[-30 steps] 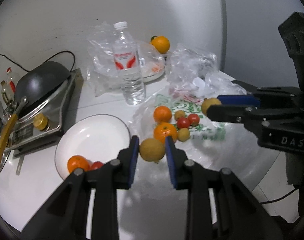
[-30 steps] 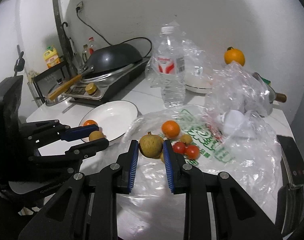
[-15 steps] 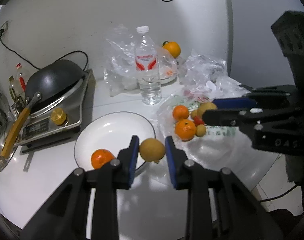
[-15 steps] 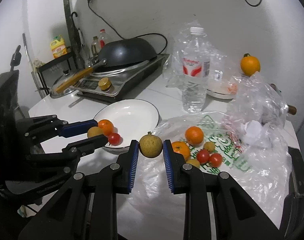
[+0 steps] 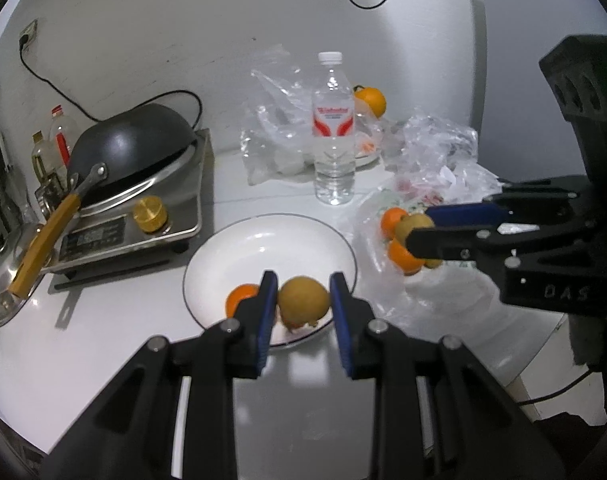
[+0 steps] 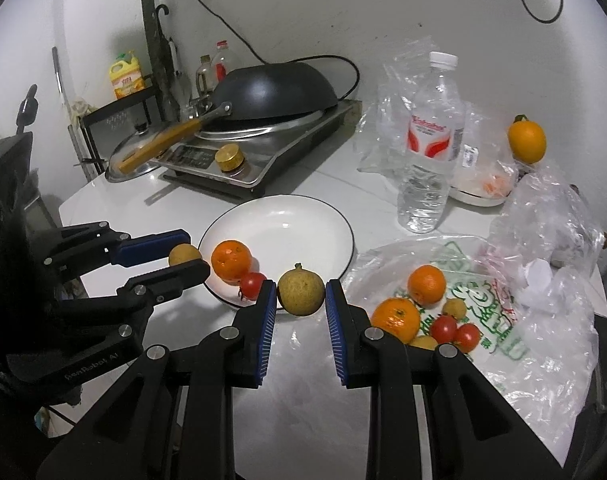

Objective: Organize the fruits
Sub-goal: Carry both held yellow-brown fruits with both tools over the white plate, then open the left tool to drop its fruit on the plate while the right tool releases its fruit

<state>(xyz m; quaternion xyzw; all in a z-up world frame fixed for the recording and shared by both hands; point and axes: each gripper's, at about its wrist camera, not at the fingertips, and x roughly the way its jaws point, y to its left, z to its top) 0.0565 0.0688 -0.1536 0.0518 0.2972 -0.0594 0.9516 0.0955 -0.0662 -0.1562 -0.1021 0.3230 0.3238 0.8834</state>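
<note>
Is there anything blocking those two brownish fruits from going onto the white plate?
Nothing visible does. The left gripper holds its brown fruit right over the plate's near rim, beside an orange and tomato. The right gripper's fruit hangs just short of the rim.

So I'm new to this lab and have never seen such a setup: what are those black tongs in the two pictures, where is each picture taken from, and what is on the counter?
No robot here: a person holds a two-finger gripper in each hand, and each carries a fisheye camera looking along its fingers. One picture is from the left gripper, the other from the right gripper; each also sees the other from the side. Both are shut on a round brownish-yellow fruit: the left fruit, the right fruit. On the counter lies a white plate with an orange and a cherry tomato. More oranges and tomatoes sit on a plastic bag. Behind stand a water bottle and a wok on a cooker.
</note>
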